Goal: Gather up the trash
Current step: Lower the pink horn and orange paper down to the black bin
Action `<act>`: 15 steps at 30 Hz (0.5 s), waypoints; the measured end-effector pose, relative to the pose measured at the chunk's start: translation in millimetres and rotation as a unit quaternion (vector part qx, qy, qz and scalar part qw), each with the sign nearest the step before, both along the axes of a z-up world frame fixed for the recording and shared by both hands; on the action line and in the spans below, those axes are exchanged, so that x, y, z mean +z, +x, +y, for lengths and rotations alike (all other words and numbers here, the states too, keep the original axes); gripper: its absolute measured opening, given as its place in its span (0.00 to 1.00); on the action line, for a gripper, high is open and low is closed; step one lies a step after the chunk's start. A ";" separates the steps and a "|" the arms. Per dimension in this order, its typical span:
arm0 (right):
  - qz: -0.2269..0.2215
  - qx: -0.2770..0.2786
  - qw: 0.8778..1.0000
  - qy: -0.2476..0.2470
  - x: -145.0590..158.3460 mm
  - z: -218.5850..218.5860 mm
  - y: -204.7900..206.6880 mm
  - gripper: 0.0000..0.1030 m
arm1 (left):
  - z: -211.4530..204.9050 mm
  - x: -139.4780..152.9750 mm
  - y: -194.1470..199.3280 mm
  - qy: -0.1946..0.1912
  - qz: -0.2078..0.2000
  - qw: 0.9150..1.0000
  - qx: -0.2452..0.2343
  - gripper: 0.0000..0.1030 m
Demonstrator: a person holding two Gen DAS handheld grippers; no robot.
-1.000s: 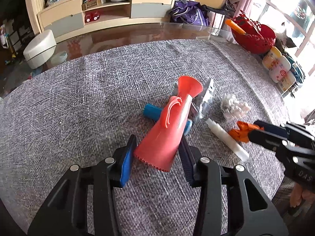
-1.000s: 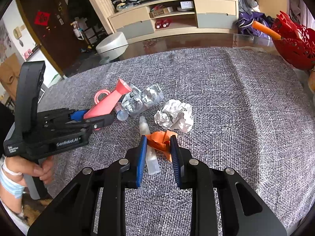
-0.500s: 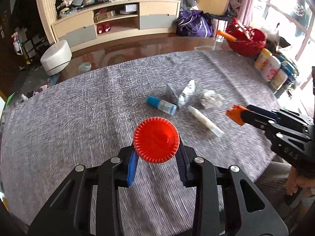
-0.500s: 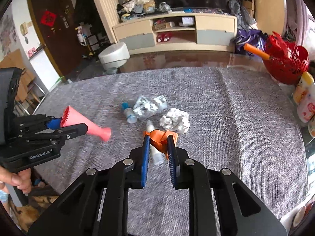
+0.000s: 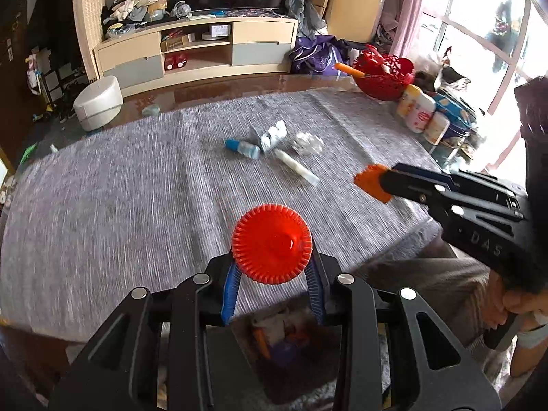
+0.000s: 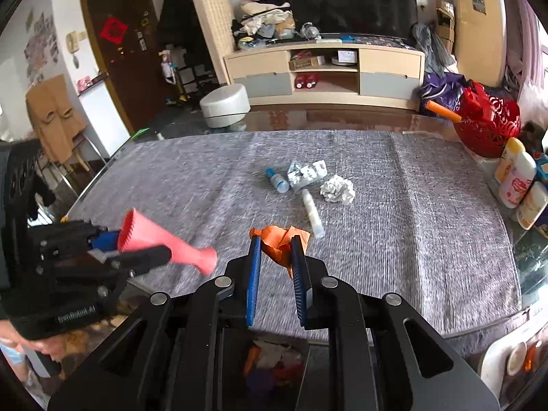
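My left gripper [image 5: 272, 275] is shut on a red plastic cone [image 5: 271, 248], held in the air at the table's near edge; it also shows in the right wrist view [image 6: 161, 239]. My right gripper [image 6: 275, 257] is shut on an orange scrap [image 6: 281, 239], seen in the left wrist view [image 5: 371, 186] too. On the grey cloth [image 6: 411, 205] lie a blue-capped bottle [image 6: 277, 178], a foil blister pack [image 6: 306, 173], a crumpled white paper ball [image 6: 337, 189] and a white tube [image 6: 312, 213]. A trash bin with litter [image 6: 274, 363] sits below both grippers.
A red basket [image 6: 488, 126] and several lotion bottles [image 6: 517, 178] stand at the table's right edge. A TV cabinet [image 6: 325, 72] and a white round stool [image 6: 224, 104] are beyond the table.
Both grippers lifted their items off the cloth and drew back toward the table's near edge, over the bin. The cone now points away from the left camera.
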State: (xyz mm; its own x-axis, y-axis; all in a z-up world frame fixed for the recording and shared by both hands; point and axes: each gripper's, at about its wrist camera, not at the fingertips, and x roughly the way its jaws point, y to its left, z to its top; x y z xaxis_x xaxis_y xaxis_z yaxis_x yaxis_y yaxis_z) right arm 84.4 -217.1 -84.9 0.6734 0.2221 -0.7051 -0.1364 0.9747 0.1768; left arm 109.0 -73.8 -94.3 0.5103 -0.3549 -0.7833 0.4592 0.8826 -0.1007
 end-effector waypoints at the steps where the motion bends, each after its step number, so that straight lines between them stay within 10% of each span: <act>1: 0.001 0.003 1.000 -0.002 0.0 1.8 -4.6 0.18 | 1.6 -1.3 -6.2 -0.002 0.001 1.000 0.001 0.31; 15: 0.073 0.021 0.997 0.024 -61.2 23.2 -56.1 0.18 | 15.2 -61.9 -72.4 -0.015 0.058 0.998 0.014 0.31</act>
State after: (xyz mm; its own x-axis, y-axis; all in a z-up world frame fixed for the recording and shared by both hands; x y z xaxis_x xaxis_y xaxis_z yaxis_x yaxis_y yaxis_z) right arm 28.4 -193.9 -146.0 0.5537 0.2829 -0.7832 -0.1457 0.9589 0.2433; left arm 36.6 -58.6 -156.2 0.4272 -0.3661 -0.8267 0.4176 0.8909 -0.1787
